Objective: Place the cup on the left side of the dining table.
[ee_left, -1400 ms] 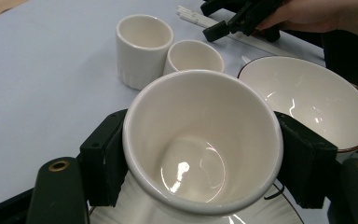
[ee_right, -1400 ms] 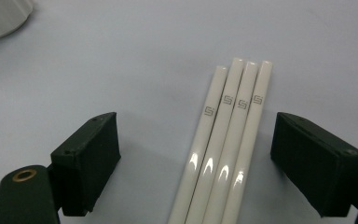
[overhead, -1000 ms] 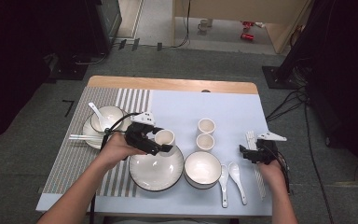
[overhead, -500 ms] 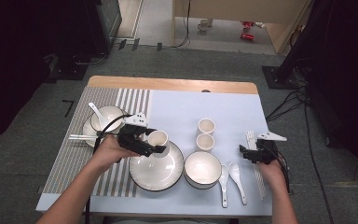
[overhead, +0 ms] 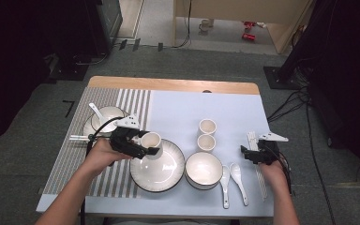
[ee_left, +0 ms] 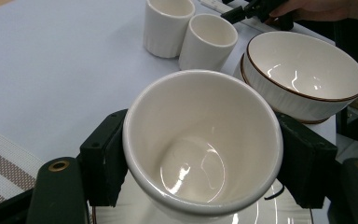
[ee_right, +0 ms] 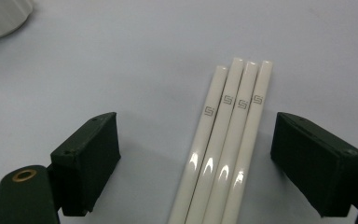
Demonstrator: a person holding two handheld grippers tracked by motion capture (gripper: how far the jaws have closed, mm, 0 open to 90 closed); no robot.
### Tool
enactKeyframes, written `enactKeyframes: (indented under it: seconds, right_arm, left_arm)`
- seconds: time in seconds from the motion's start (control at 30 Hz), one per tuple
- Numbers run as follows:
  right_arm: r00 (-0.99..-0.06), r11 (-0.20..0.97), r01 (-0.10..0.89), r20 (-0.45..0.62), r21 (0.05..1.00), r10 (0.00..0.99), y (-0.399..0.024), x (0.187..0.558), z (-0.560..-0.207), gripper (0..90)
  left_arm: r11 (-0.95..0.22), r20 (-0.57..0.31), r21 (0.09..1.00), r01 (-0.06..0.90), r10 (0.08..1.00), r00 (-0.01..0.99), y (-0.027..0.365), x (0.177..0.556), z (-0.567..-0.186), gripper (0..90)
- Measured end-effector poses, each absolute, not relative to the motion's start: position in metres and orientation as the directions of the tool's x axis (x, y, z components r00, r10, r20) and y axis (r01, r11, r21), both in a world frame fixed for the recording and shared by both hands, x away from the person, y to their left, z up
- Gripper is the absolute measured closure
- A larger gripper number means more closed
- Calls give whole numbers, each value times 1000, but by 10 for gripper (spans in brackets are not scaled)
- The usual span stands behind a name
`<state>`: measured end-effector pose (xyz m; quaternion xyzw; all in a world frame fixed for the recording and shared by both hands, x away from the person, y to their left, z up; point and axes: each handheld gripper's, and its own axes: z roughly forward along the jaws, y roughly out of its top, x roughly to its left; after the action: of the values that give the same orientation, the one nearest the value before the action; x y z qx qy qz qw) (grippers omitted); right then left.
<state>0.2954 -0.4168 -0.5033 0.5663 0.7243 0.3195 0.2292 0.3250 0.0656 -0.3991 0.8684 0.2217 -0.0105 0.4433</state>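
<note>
Left gripper view: a plain white ceramic cup (ee_left: 203, 144) is pinched by the left gripper (ee_left: 200, 158), above the dark-rimmed white plate (overhead: 161, 169). Setting down is judged outstanding. The right gripper (ee_right: 209, 158) is spread around four white chopsticks (ee_right: 228, 149), ungrasped.

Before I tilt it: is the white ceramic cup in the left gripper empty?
Empty. The white ceramic cup, clamped in the left gripper, shows a bare glossy bottom with only light reflections.

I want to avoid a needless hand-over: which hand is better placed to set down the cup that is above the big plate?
The left. Its gripper already clamps the cup over the plate. The right gripper sits open across the table, over the chopsticks.
</note>
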Motion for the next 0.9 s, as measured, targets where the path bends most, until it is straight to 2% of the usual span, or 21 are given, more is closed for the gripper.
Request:
enactKeyframes:
  seconds: [0.9]
  right_arm:
    - [-255, 153, 676, 33, 721, 966, -417, 296, -503, 146]
  left_arm:
    - [-496, -220, 759, 423, 416, 882, 93, 316, -401, 278]
